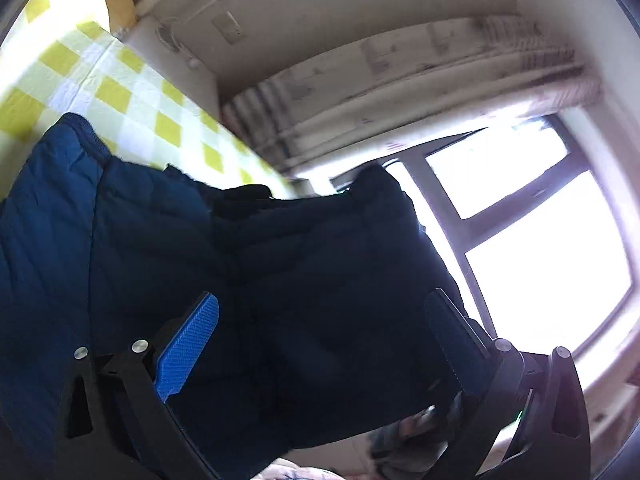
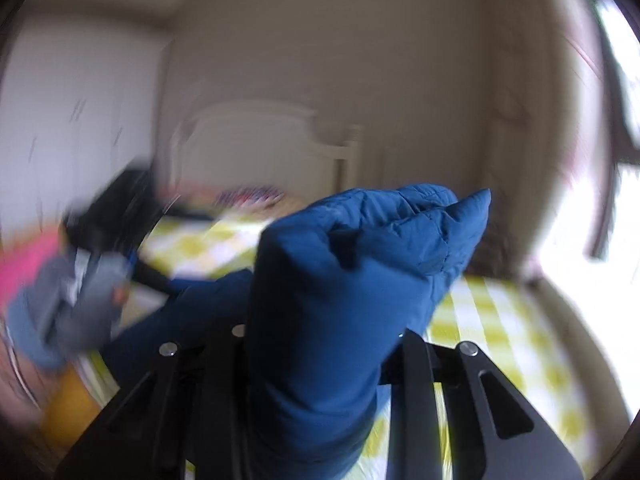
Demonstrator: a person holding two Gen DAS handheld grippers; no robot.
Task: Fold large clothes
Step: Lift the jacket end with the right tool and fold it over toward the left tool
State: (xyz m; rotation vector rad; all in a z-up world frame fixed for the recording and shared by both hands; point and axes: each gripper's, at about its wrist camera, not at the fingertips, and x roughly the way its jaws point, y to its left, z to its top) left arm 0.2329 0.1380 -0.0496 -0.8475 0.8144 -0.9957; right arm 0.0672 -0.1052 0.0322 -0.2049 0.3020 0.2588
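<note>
Blue quilted padding fills most of what I can see: a large, puffy blue jacket point(image 1: 168, 240) lifted up over the bed with the yellow-and-white checked sheet point(image 1: 120, 92). In the left wrist view the left tool point(image 1: 320, 344) stands with its jaws wide apart, one blue ribbed pad point(image 1: 188, 348) on one side and a dark pad point(image 1: 452, 332) on the other; the jacket hangs in shadow across the gap between them, and I cannot tell whether it touches either pad. The garment's far half goes nearly black against the glare of the dark-framed window point(image 1: 532, 240), so its seams and edges are lost there. Above the window runs a pale, stained curtain box point(image 1: 420, 76), streaked by motion. In the right wrist view the right tool point(image 2: 316, 344) is clamped on a thick bunched fold of the jacket point(image 2: 360, 264), which bulges up between the black fingers point(image 2: 416, 392) and hides their tips and pads. This view is heavily blurred: a white headboard point(image 2: 260, 148) stands at the far end of the bed, and to the left a grey, pink and black smear is too smudged to name. The jacket's lower part is cut off by the frame. No label or writing can be read anywhere.
</note>
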